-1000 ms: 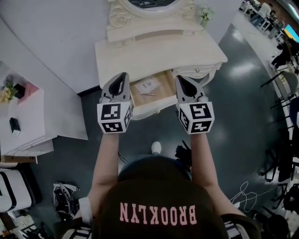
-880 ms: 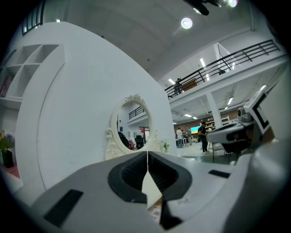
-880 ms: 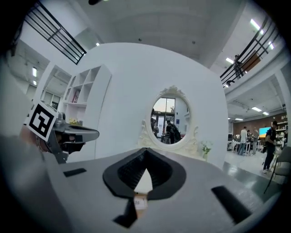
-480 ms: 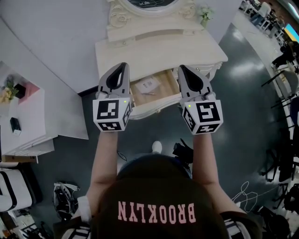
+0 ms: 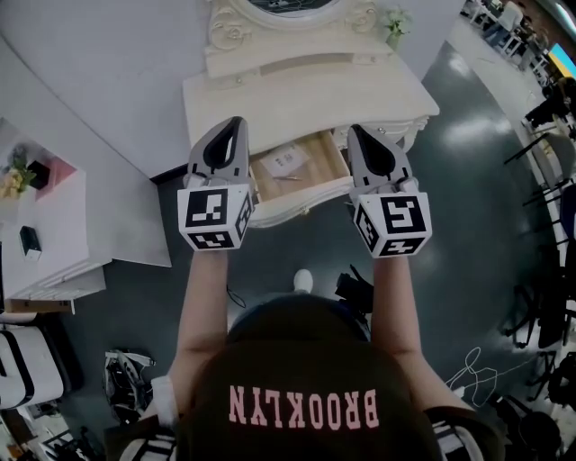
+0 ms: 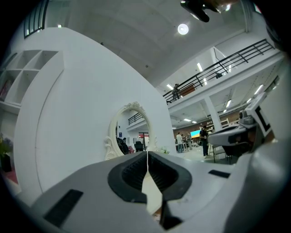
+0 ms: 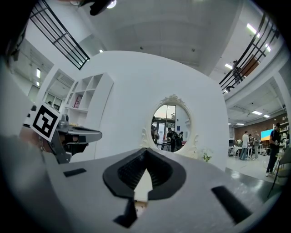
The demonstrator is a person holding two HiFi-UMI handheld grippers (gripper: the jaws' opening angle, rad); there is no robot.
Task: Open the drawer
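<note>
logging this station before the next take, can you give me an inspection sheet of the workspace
surface: cream dressing table; a small plant stands by its mirror
job's things: drawer stands pulled out; a paper and a thin pen-like item lie inside
clutter: bag-like bundle on the dark floor; small items on the white side table
grippers: left gripper and right gripper both shut, empty, held either side of the drawer
cables: white cord looped on the floor at right
surroundings: open hall, people and desks far off
</note>
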